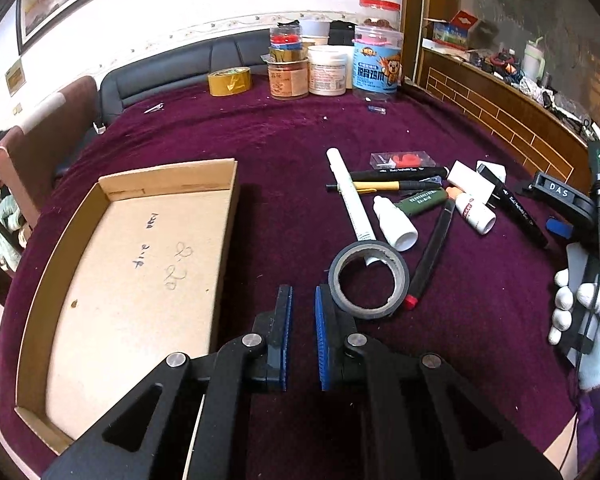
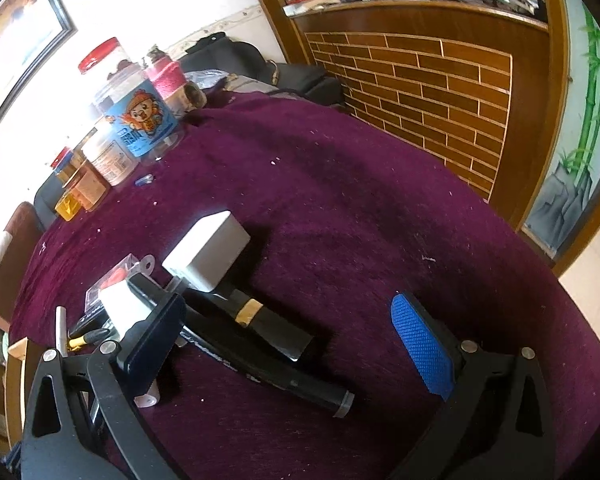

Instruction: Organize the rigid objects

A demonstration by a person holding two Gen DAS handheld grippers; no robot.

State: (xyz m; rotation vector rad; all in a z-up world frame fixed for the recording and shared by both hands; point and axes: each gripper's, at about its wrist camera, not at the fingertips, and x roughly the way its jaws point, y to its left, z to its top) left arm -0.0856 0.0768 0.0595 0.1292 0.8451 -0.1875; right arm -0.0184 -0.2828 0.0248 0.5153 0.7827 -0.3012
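Start of the sorting step, nothing packed yet: cardboard tray [image 1: 132, 280] sits bare on the purple surface [image 1: 284, 160], while the pens, bottles and tubes lie jumbled to its right. Left gripper [image 1: 302, 332] hovers low just beside the black tape roll [image 1: 368, 280], jaws narrowly parted, holding nothing. Right gripper [image 2: 292, 344] has jaws spread wide and empty over a black marker [image 2: 276, 364]. Likely next: close on one item, carry it across to the tray.

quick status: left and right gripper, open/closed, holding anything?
Left gripper: open with a narrow gap, holding nothing, beside the black tape roll.
Right gripper: wide open, empty, above the black markers.
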